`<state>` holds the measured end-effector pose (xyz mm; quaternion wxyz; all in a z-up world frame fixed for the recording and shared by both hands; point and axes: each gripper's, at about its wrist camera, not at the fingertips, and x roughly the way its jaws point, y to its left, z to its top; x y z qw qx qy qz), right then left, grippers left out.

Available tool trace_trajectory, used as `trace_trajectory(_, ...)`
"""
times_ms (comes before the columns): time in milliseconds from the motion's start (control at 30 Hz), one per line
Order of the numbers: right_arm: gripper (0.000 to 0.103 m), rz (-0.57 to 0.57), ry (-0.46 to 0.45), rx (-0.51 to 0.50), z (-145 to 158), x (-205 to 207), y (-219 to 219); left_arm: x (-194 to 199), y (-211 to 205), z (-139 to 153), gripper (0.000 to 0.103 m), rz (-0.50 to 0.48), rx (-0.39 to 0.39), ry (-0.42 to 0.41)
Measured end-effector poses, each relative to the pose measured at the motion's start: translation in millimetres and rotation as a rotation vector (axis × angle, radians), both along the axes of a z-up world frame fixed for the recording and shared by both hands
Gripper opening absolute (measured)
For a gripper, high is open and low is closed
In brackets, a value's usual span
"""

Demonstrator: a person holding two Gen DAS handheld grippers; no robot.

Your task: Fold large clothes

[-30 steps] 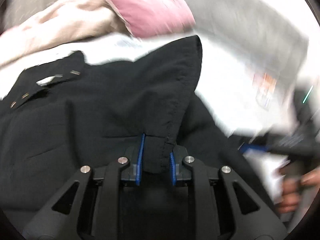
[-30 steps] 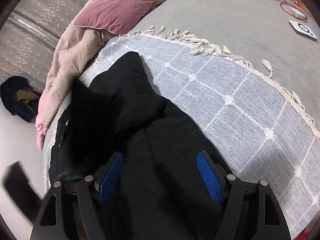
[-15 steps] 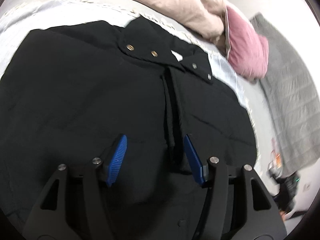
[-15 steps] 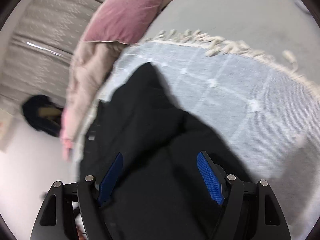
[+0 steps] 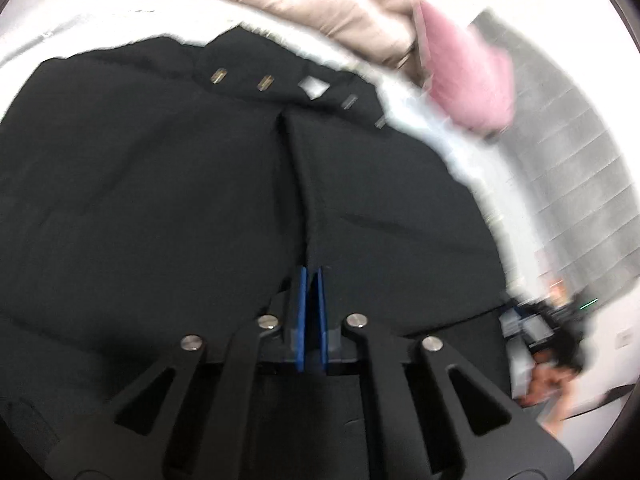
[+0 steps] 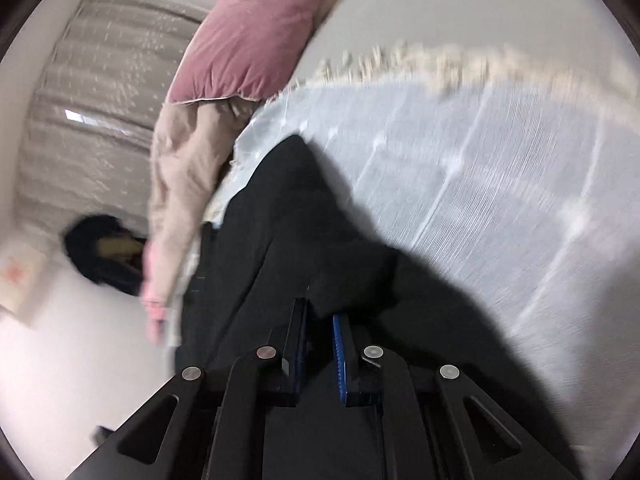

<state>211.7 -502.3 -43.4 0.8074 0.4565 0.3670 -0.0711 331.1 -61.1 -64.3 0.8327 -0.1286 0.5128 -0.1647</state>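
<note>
In the left wrist view, your left gripper (image 5: 312, 312) is closing, its blue fingers (image 5: 301, 316) drawn narrow at the lower end of the front seam of the black jacket (image 5: 160, 200). A thin ridge of the cloth seems to sit between them, though blur leaves it unsure how much is caught. The jacket spreads out ahead of the fingers, with its snap-studded collar (image 5: 280, 84) at the far end and a beige quilt (image 5: 320, 4) and pink pillow (image 5: 468, 80) beyond. Before you lift, I would make sure the fingers hold both layers of the edge rather than only the seam's lip.

In the right wrist view, your right gripper (image 6: 320, 344) is closing too, its fingers (image 6: 339, 356) narrow on a raised fold of the same jacket. A black point of the garment runs ahead of them onto the white tasselled bedspread (image 6: 500, 180). Raise both hands together and level, keeping the hem taut between them, so that the bulky padding folds over cleanly instead of sagging or slipping free.
</note>
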Motion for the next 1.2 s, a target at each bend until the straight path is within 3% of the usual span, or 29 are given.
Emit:
trace_trajectory(100, 0.014, 0.010, 0.071, -0.089, 0.7, 4.9, 7.9, -0.4, -8.5, -3.8, 0.021, -0.022, 0.073, -0.046)
trace_trajectory(133, 0.015, 0.019, 0.093, -0.124, -0.4, 6.8, 11.9, -2.2, -10.6, -0.5, 0.027, -0.026, 0.103, -0.059)
trace_trajectory(200, 0.019, 0.042, 0.118, -0.173, 1.1, 8.8, 15.5, -5.9, -13.4, 6.9, 0.044, -0.047, 0.154, -0.069)
trace_trajectory(267, 0.029, 0.044, 0.141, -0.201, 10.5, 7.4, 18.4, -14.0, -9.5, 17.6, 0.073, -0.060, 0.152, -0.066)
trace_trajectory(333, 0.044, 0.029, 0.152, -0.221, 18.9, 2.3, 19.6, -25.9, 0.1, 32.7, 0.082, -0.057, 0.131, -0.077)
trace_trajectory(400, 0.060, 0.019, 0.161, -0.268, 30.1, -7.9, 24.8, -41.0, 11.6, 45.9, 0.083, -0.055, 0.139, -0.069)
trace_trajectory(500, 0.062, 0.055, 0.172, -0.340, 51.6, -25.9, 39.5, -66.3, 35.6, 69.1, 0.085, -0.048, 0.140, -0.047)
trace_trajectory(567, 0.064, 0.094, 0.159, -0.392, 69.2, -42.4, 51.2, -83.0, 56.5, 83.2, 0.094, -0.023, 0.153, -0.030)
trace_trajectory(700, 0.072, 0.143, 0.128, -0.509, 100.1, -73.3, 73.6, -121.0, 100.5, 113.4, 0.098, 0.009, 0.187, -0.073)
trace_trajectory(967, 0.076, 0.262, 0.040, -0.464, 134.2, -126.8, 89.0, -180.8, 167.4, 149.7, 0.100, 0.047, 0.243, -0.124)
trace_trajectory(1200, 0.077, 0.418, 0.052, -0.505, 155.6, -168.3, 85.7, -216.7, 208.0, 132.2, 0.100, 0.029, 0.198, -0.036)
